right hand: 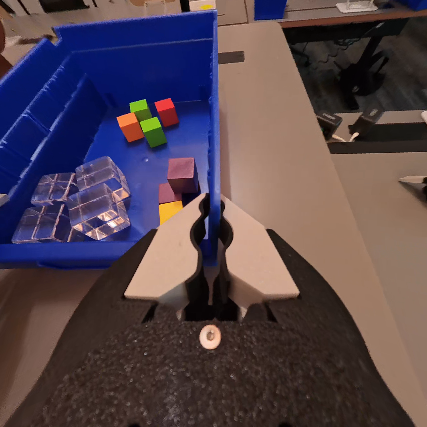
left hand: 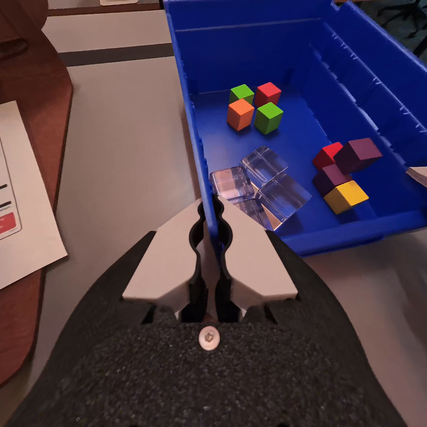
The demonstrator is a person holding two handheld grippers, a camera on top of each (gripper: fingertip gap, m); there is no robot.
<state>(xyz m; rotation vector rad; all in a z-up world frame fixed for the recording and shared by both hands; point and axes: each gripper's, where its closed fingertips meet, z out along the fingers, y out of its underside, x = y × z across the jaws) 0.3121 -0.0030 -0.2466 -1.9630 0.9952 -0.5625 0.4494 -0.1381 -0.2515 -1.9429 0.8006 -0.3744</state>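
A blue plastic bin point(left hand: 245, 57) stands on the grey table. My left gripper point(left hand: 209, 201) is shut on the bin's left wall point(left hand: 191, 111) near its front corner, with one finger inside and one outside. My right gripper point(right hand: 213, 199) is shut on the bin's right wall point(right hand: 214, 115) in the same way. Inside the bin lie several clear cubes point(left hand: 265, 182), a cluster of green, orange and red cubes point(left hand: 254, 106), and purple, red and yellow cubes point(left hand: 344, 173). These also show in the right wrist view: the clear cubes point(right hand: 92, 203), the green, orange and red cluster point(right hand: 145, 122) and the purple cubes point(right hand: 182, 175).
A white printed sheet point(left hand: 20, 189) lies at the left on a brown wooden surface point(left hand: 34, 76). Grey table point(right hand: 277, 161) extends to the right of the bin, with a grey pointed object point(right hand: 413, 180) at its right edge. Desk legs and cables point(right hand: 360, 69) stand beyond.
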